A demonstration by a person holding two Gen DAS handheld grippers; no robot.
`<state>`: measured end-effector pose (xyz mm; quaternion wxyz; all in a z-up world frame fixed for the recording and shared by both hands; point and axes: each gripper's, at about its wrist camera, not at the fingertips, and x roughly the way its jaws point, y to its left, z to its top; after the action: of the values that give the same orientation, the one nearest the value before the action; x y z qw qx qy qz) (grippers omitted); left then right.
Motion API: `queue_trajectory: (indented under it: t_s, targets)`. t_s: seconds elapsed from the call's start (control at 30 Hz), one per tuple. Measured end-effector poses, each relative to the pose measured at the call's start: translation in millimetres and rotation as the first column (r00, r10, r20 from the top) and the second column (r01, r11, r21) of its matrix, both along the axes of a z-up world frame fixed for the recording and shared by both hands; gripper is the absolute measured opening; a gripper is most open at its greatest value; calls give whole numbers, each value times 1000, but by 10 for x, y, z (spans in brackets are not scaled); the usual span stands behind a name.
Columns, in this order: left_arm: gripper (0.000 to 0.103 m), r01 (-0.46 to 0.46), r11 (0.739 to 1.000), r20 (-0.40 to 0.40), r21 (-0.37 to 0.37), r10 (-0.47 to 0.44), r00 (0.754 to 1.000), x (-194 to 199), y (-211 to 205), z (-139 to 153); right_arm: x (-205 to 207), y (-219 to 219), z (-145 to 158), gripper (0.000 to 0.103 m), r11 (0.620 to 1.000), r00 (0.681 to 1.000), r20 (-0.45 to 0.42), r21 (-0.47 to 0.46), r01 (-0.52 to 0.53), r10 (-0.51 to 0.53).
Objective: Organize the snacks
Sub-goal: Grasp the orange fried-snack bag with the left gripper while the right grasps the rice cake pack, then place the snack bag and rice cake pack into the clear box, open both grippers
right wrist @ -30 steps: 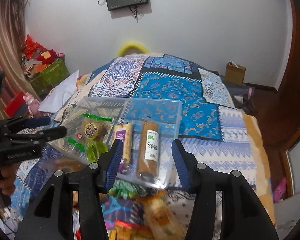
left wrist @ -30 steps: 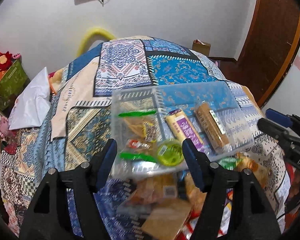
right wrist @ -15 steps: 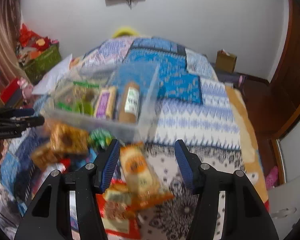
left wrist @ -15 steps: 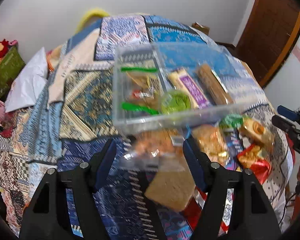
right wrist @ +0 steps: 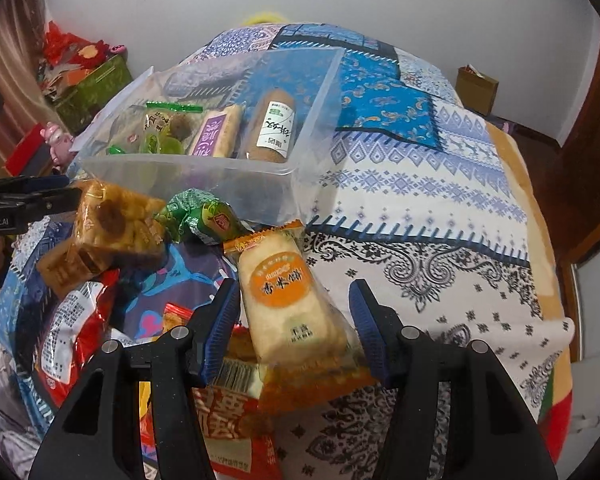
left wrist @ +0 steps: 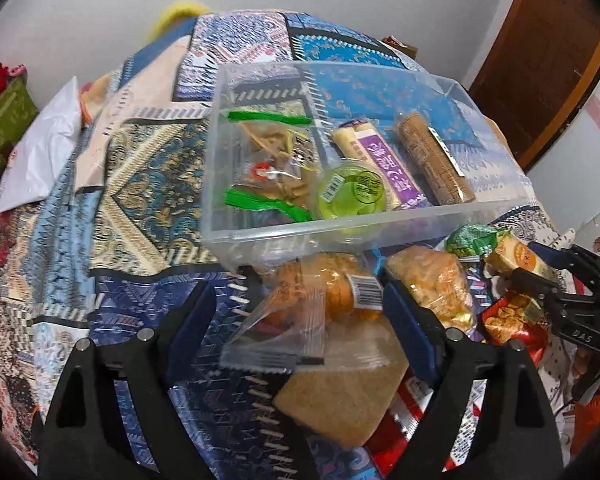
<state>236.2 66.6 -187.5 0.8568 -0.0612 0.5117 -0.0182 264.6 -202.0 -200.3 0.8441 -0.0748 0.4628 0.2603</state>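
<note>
A clear plastic bin point(left wrist: 380, 228) point(right wrist: 180, 170) sits on the patchwork quilt and holds a brown roll, a purple-labelled bar, a green jelly cup and green-sealed bags. Loose snacks are piled in front of it. My left gripper point(left wrist: 300, 320) hangs over a clear packet of orange snacks point(left wrist: 332, 300). Its jaws are opening and do not press on the packet. My right gripper point(right wrist: 294, 320) straddles a rice-cracker packet with an orange label point(right wrist: 288, 296); its pads stand just off the wrapper. The right gripper point(left wrist: 560, 284) also shows in the left wrist view, and the left gripper point(right wrist: 32, 196) in the right wrist view.
In the pile lie a green wrapped snack point(right wrist: 204, 216), a brown brittle packet point(right wrist: 116, 220), a red bag point(right wrist: 72, 320) and a tan flat packet point(left wrist: 340, 396). A white bag point(left wrist: 44, 160) lies on the bed's left. A wooden door point(left wrist: 540, 60) stands to the right.
Both grippers have sunk and tipped down from over the bin to the loose snacks in front of it. The left jaws have spread wider.
</note>
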Motion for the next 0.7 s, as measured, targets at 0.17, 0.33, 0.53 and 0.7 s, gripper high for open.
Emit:
queue_trajectory:
  t_s: [0.17,0.33,0.53,0.7]
  targets:
    - [90,25,999,-45,23,-24,999,112,-89,-124,43,33,-64,53,1000,1000,-8,-4,-7,7]
    - [89,-10,1000,-55,27,12,998,148,-72,-287,28,30,-84,48,1000,1000,5,-4,-9,9]
    - [79,-14,996,29,85,12,1000,59,-139,-209,-26,-29,-27,35,1000,999,35,1,2,-2]
    - [71,-23,996,62,84,18,998,-73,-103,-107,-91,-85,60,34,1000,998,57,13,16,-17]
